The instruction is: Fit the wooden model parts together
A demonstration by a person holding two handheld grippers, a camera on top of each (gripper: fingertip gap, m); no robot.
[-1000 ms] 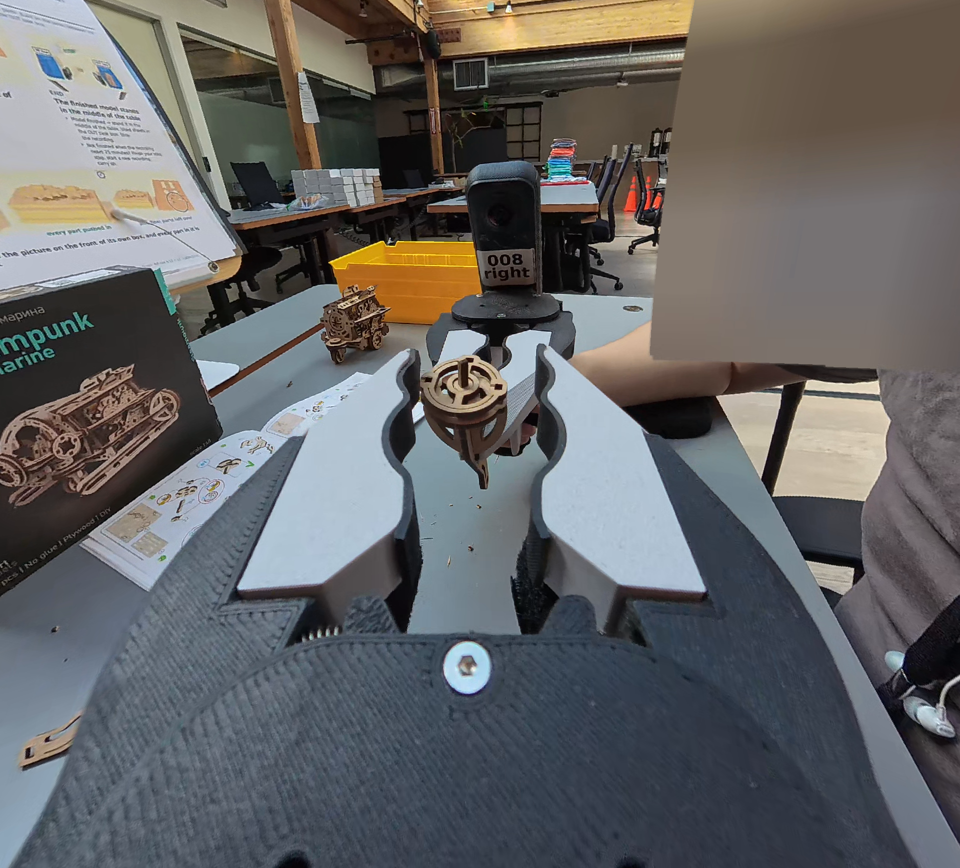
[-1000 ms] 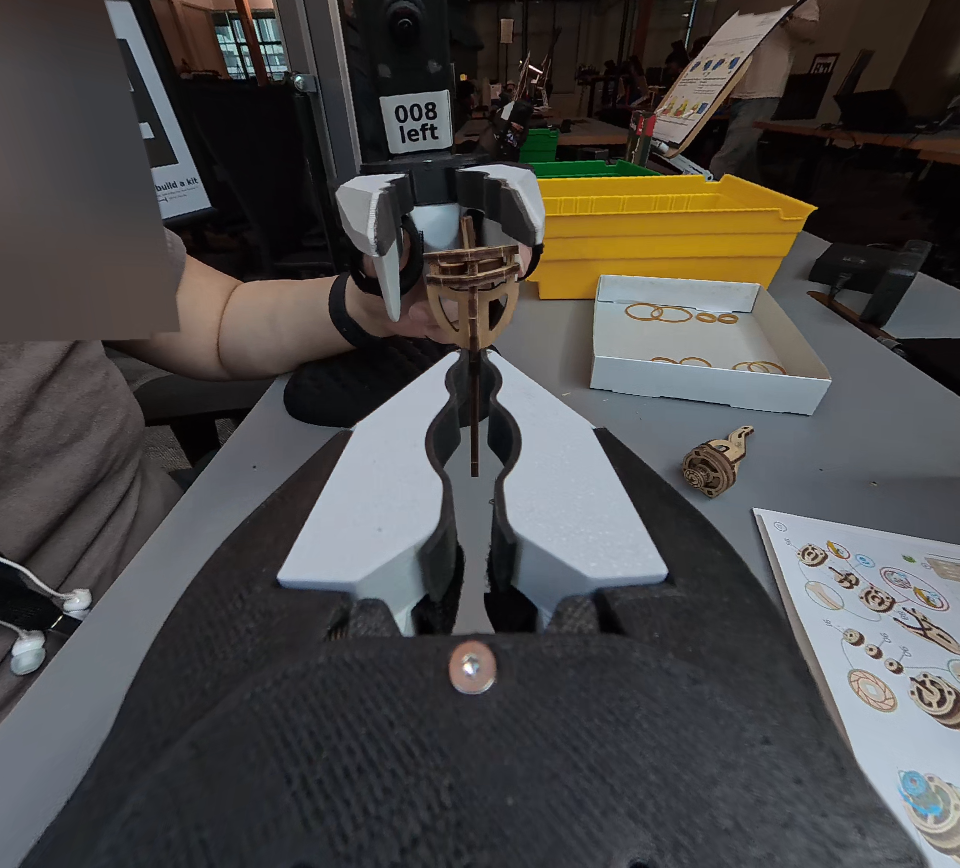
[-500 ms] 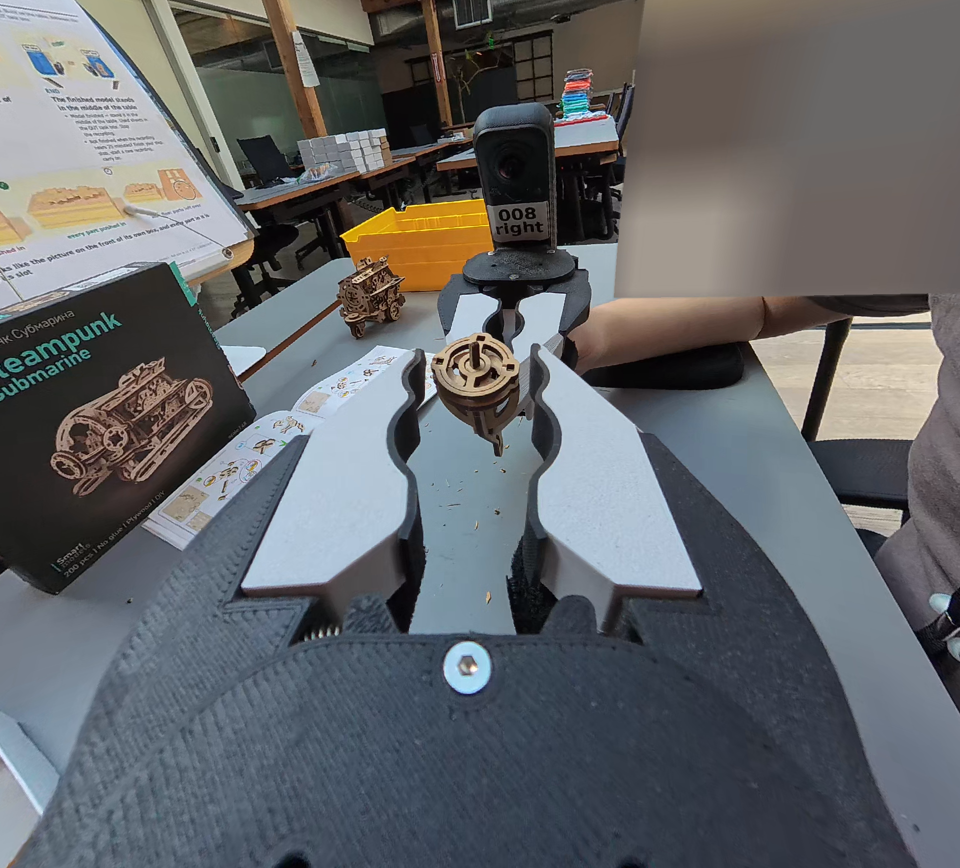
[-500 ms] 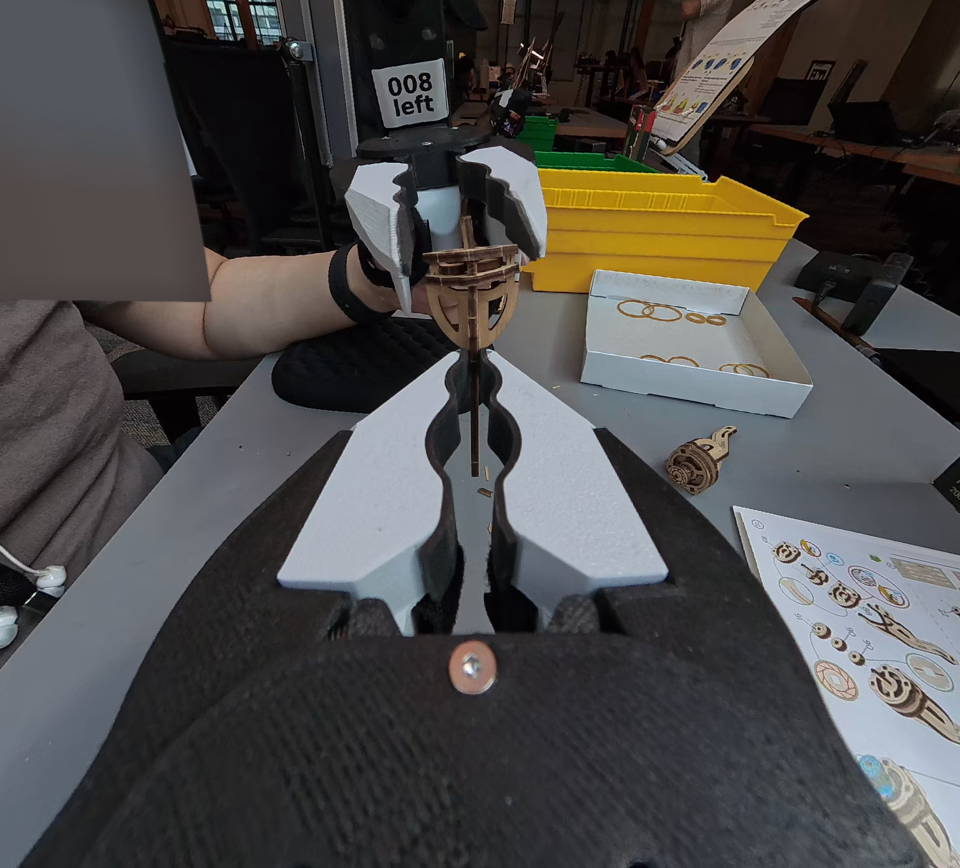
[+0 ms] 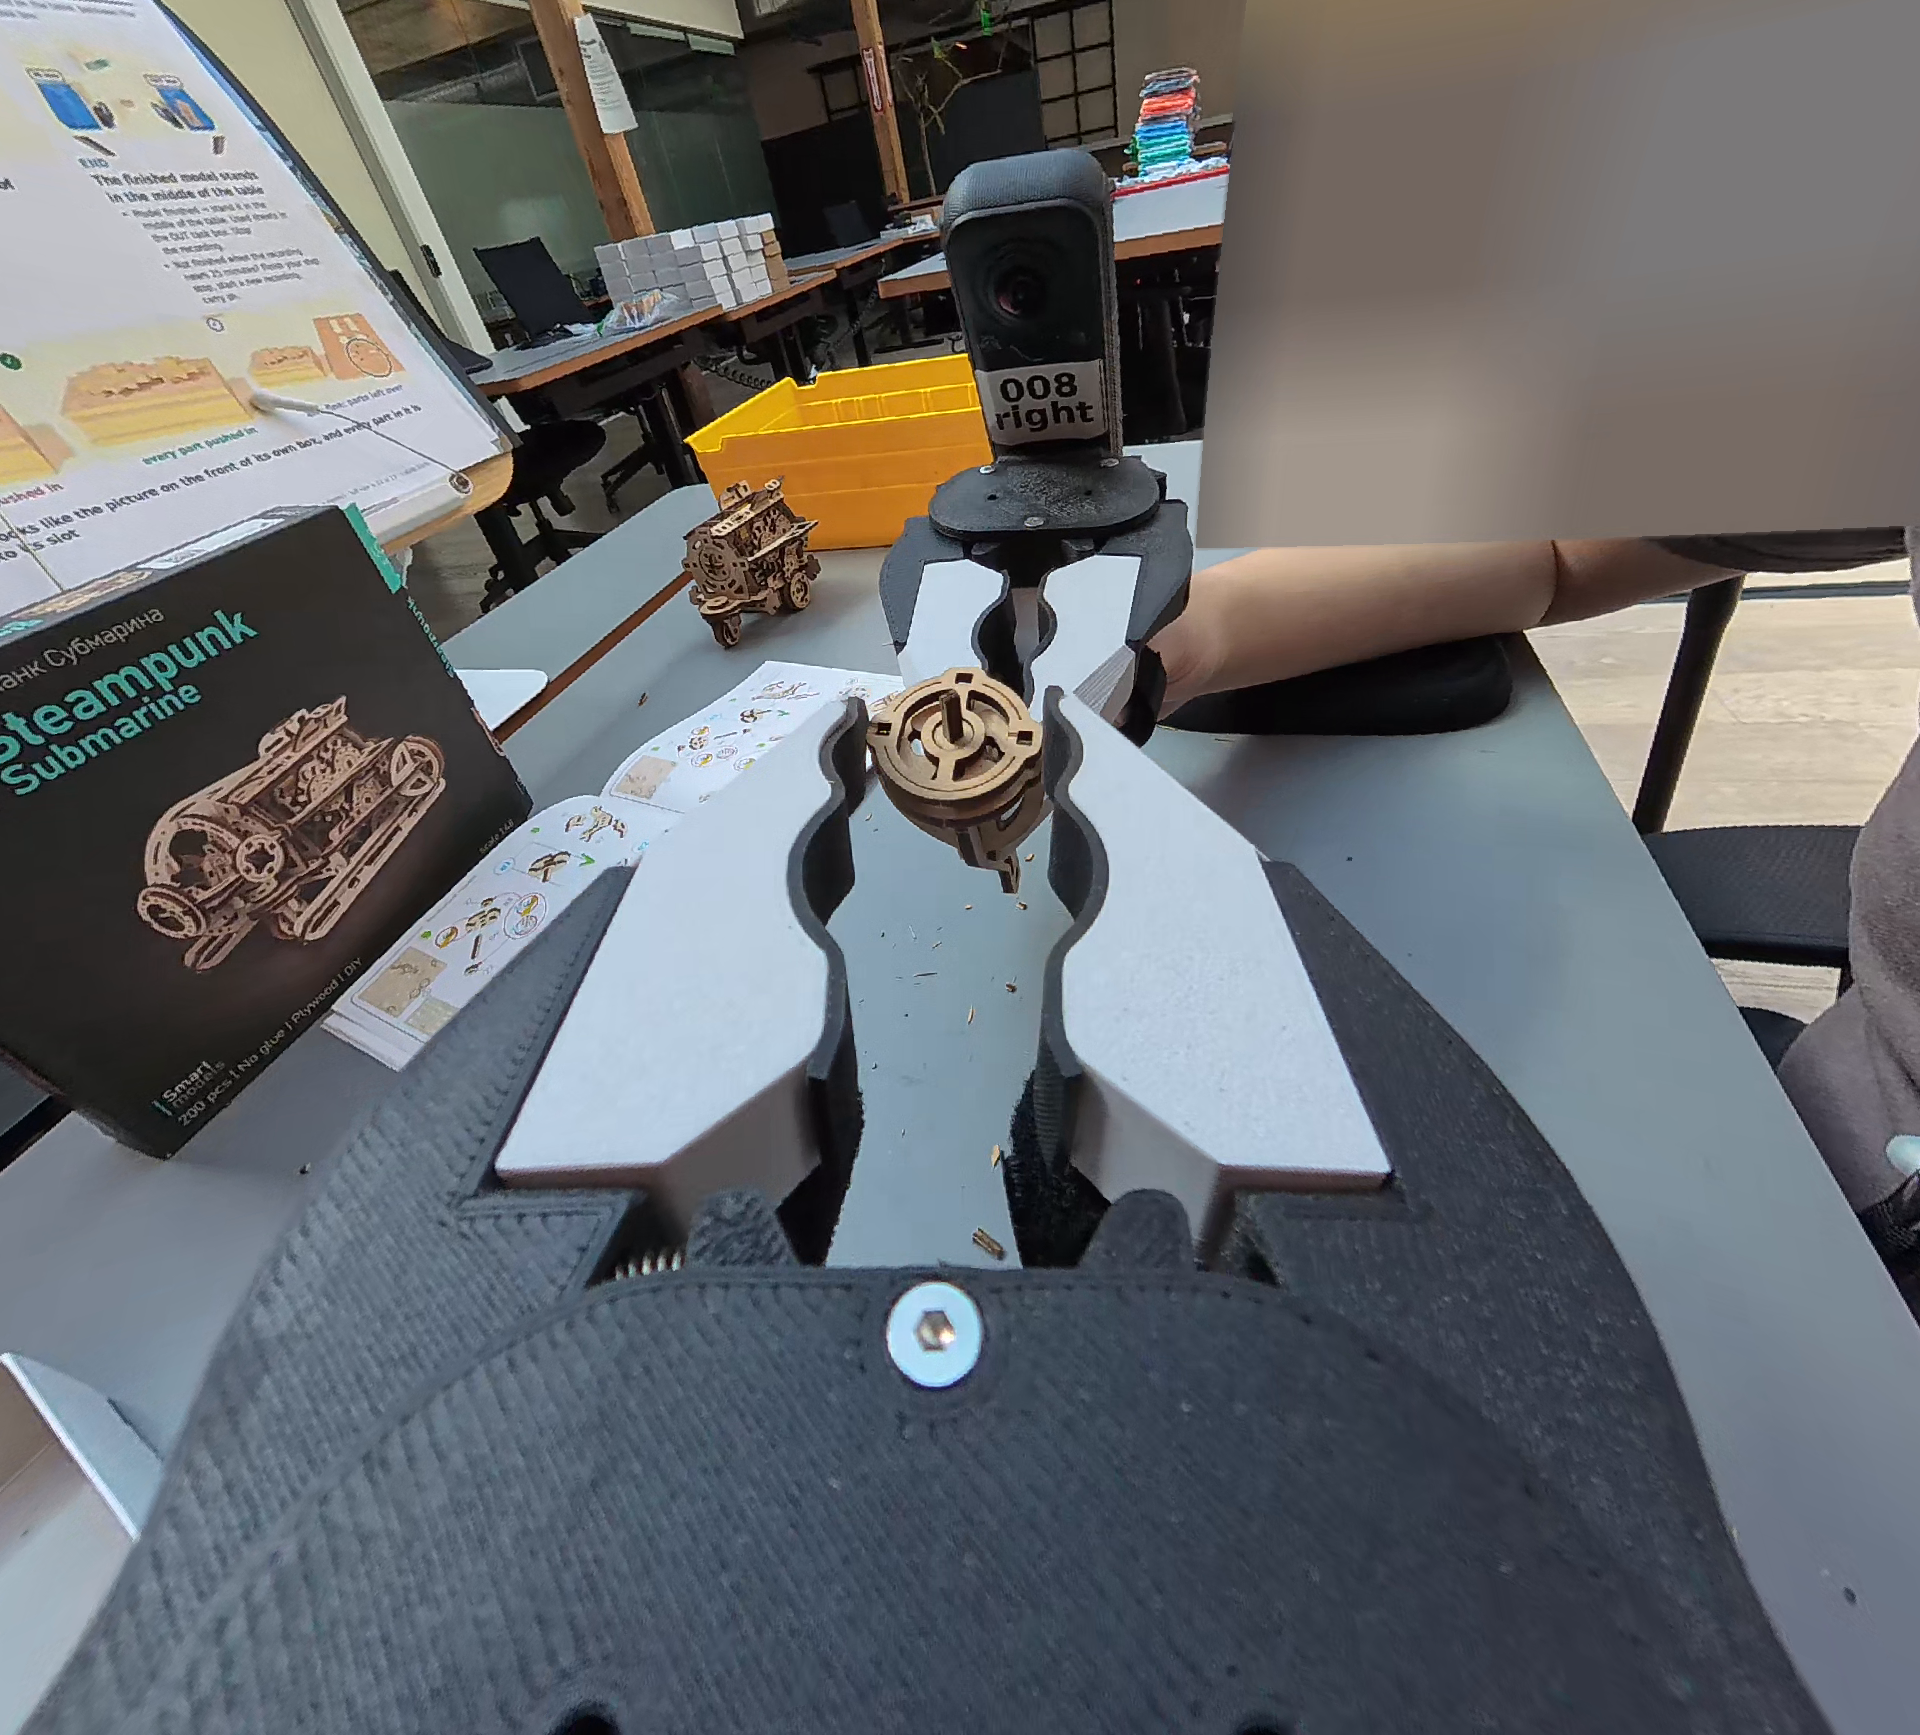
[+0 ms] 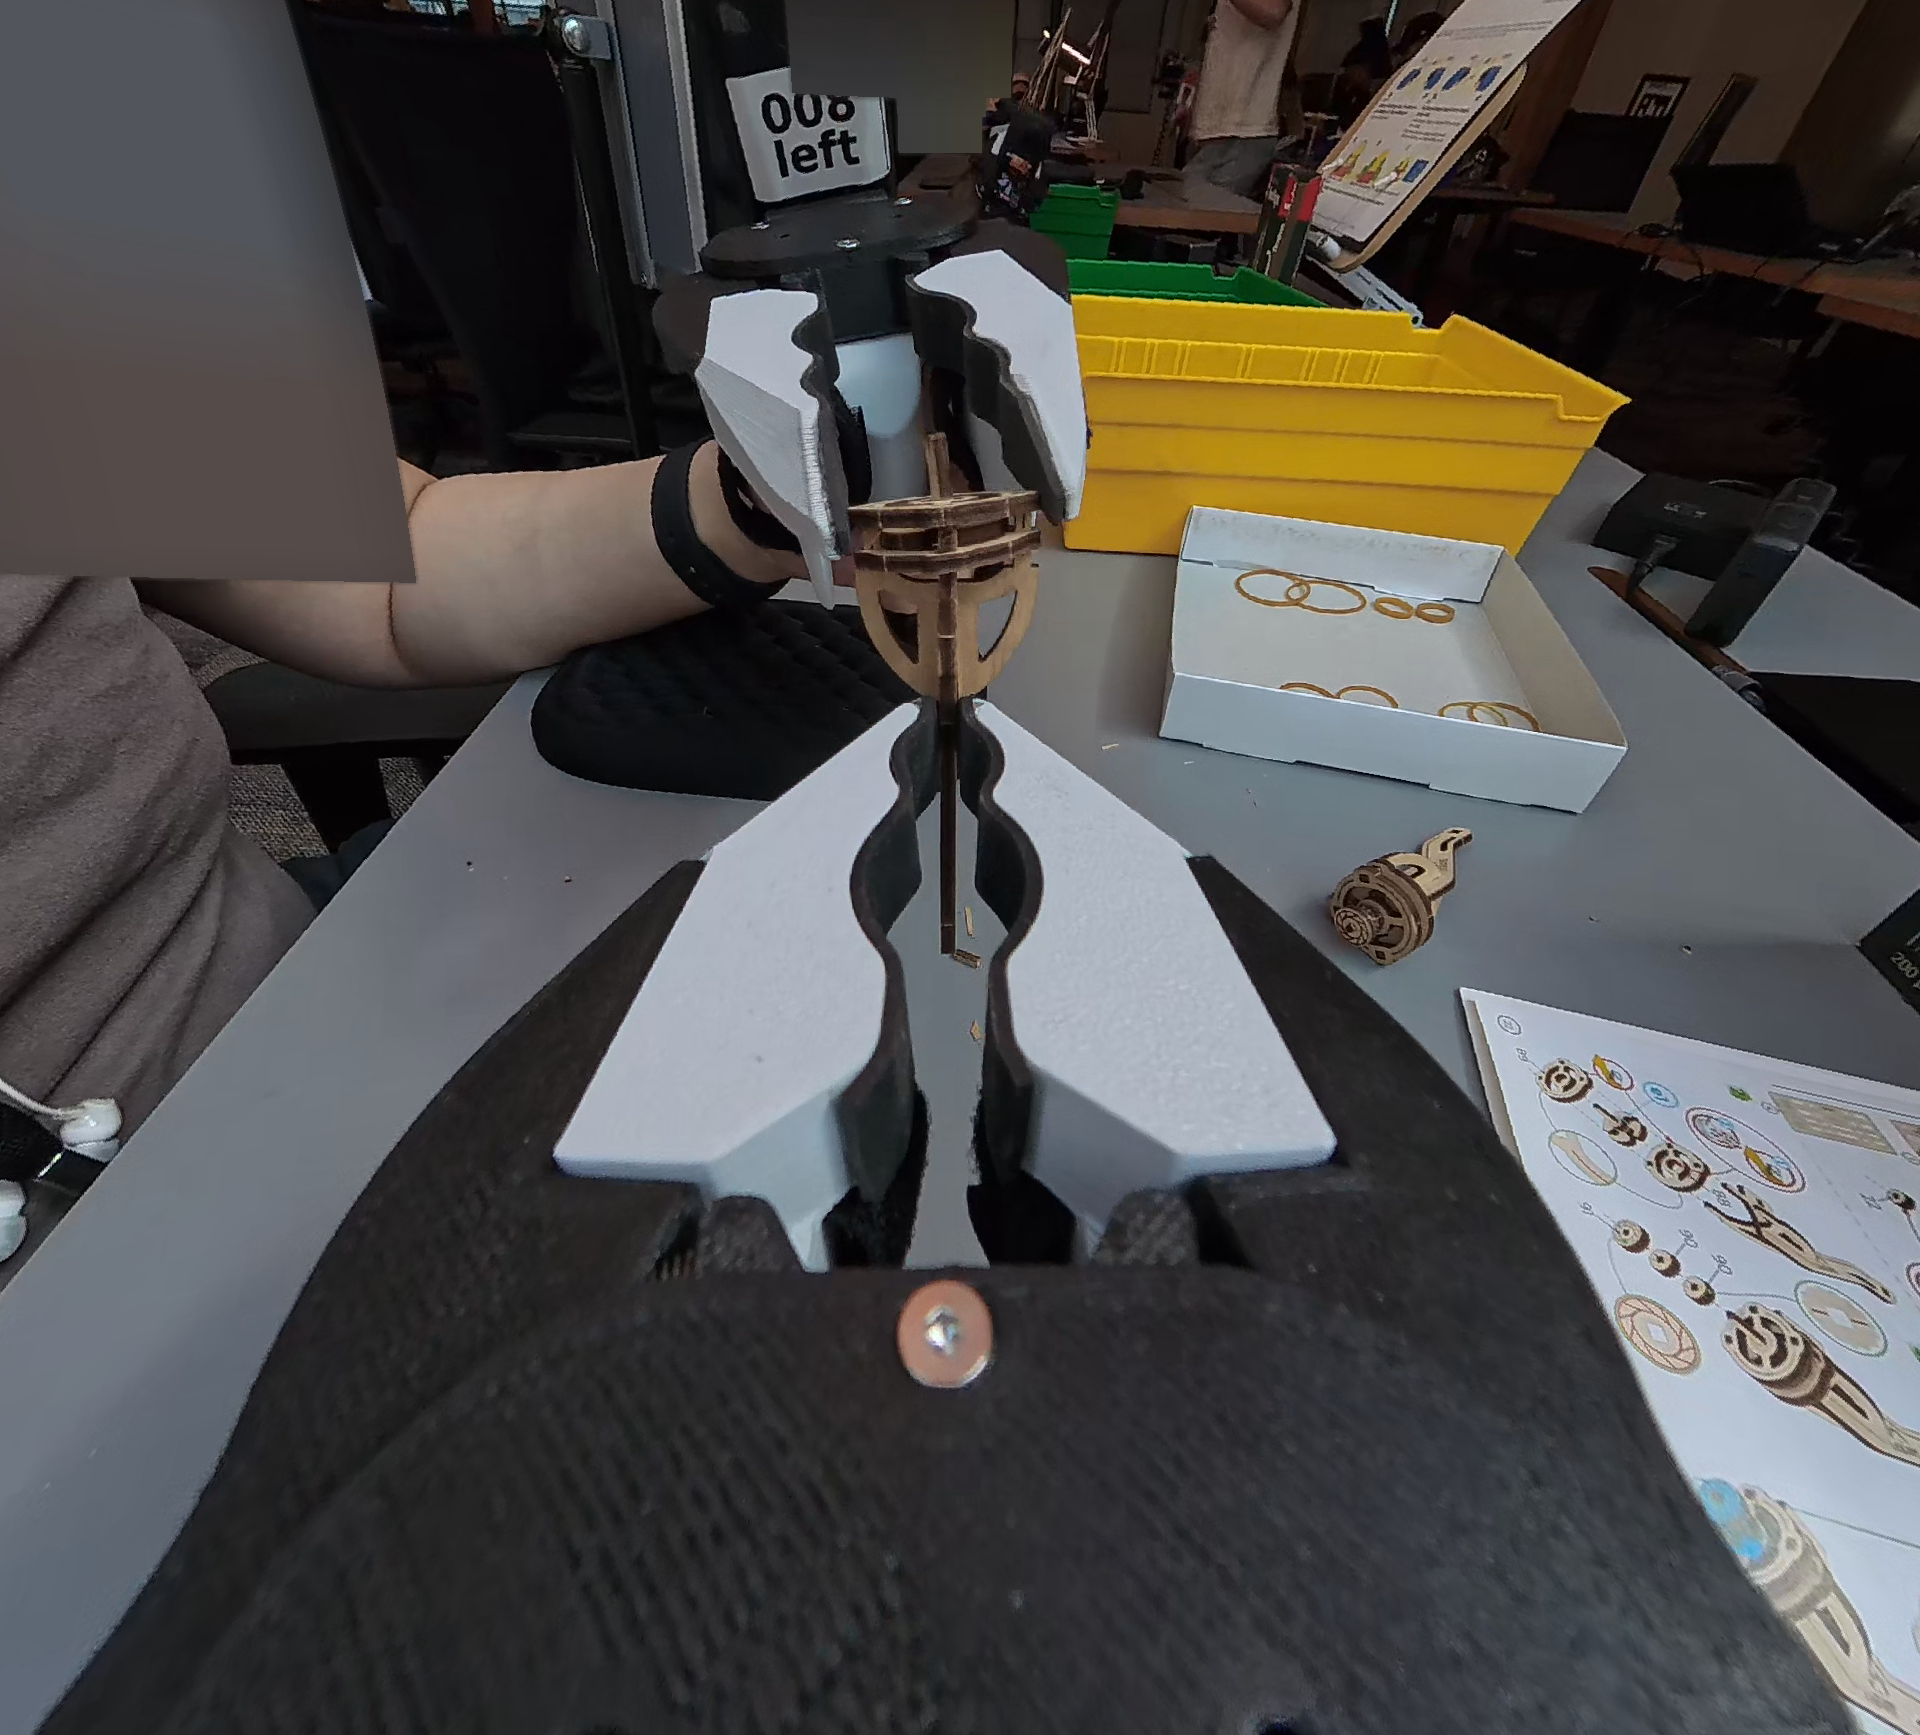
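Observation:
A round wooden assembly (image 5: 956, 755) with a centre peg and a thin flat fin below is held between both grippers above the grey table (image 5: 1455, 906). My left gripper (image 5: 951, 714) has its fingertips closed against the sides of the round disc. In the right wrist view the assembly (image 6: 945, 584) stands upright. My right gripper (image 6: 940, 714) is shut on its thin fin from below. The left gripper (image 6: 935, 522) comes in from the far side, and the right gripper (image 5: 1023, 646) faces me in the left wrist view.
A second small wooden sub-assembly (image 6: 1387, 901) lies on the table to the right. A white box tray (image 6: 1351, 750) with rubber bands, a yellow bin (image 6: 1330, 428), an instruction sheet (image 6: 1714, 1218), the kit box (image 5: 208, 812), a built wooden model (image 5: 753, 558) and a black wrist pad (image 6: 717, 709) surround the work spot. Left and right tips are no more than a few centimetres apart.
My left fingers have closed in on the disc. Both grippers have tipped and come lower over the table with the assembly. The right grip on the fin is unchanged.

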